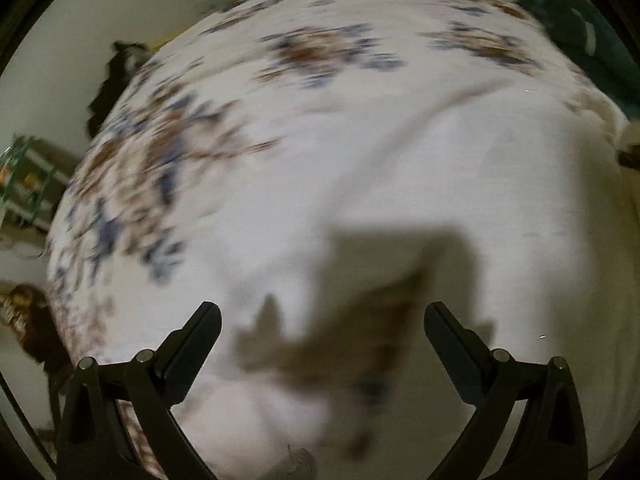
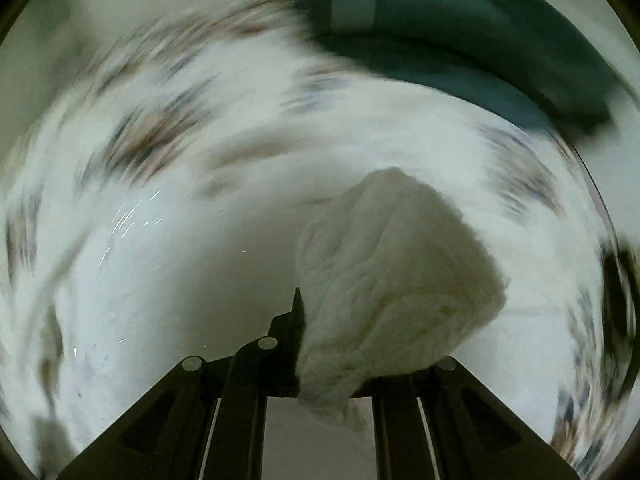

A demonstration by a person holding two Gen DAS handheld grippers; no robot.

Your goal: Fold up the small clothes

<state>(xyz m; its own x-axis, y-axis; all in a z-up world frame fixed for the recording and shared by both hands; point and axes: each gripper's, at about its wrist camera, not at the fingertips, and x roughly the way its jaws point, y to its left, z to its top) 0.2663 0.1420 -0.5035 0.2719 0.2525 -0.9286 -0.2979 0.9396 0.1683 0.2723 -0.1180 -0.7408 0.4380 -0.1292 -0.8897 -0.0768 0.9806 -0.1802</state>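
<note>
My right gripper (image 2: 320, 320) is shut on a small white knitted cloth (image 2: 396, 276), which bunches up in front of the fingers and hides the right one. It hangs above a white bedsheet with a brown and blue flower print (image 2: 160, 128). My left gripper (image 1: 322, 316) is open and empty, its fingers (image 1: 200, 332) spread wide over the same flowered sheet (image 1: 320, 52). Its shadow falls on the white fabric below. Both views are blurred by motion.
A dark teal garment (image 2: 460, 40) lies at the far right of the bed and also shows in the left wrist view (image 1: 580, 28). A dark cloth (image 1: 116, 80) hangs at the bed's left edge. A shelf (image 1: 28, 180) stands at the left.
</note>
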